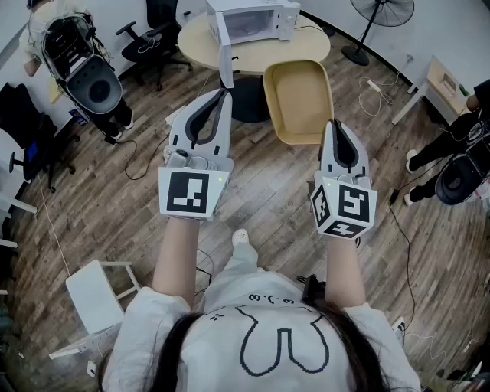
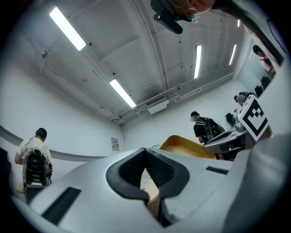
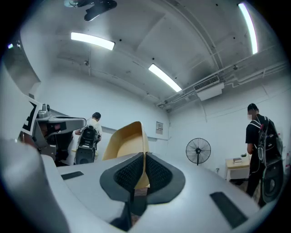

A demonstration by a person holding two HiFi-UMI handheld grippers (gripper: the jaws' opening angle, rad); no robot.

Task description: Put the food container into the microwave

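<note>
At the far left, a person with a backpack is working well apart from the path. The left gripper is pointing forward with its pads pressed together on nothing; it is probably being carried shut so that it stays slim beside the load. In the head view its tip is lining up with the lower end of the microwave door, but contact cannot be told, and the left gripper view is showing no door at the jaws.

The microwave is sitting on the round table with that door swung out on its left side. The food container is hanging in the air short of the table, tipped so its hollow is facing the head camera. The right gripper is pinching its rim near one corner between narrow pads, which seems to be why the container is cantilevering away from the gripper.

The open door is bounding the lane on the left, so the container is likely needing to enter to its right. The fan and a small desk are standing clear on the right.
</note>
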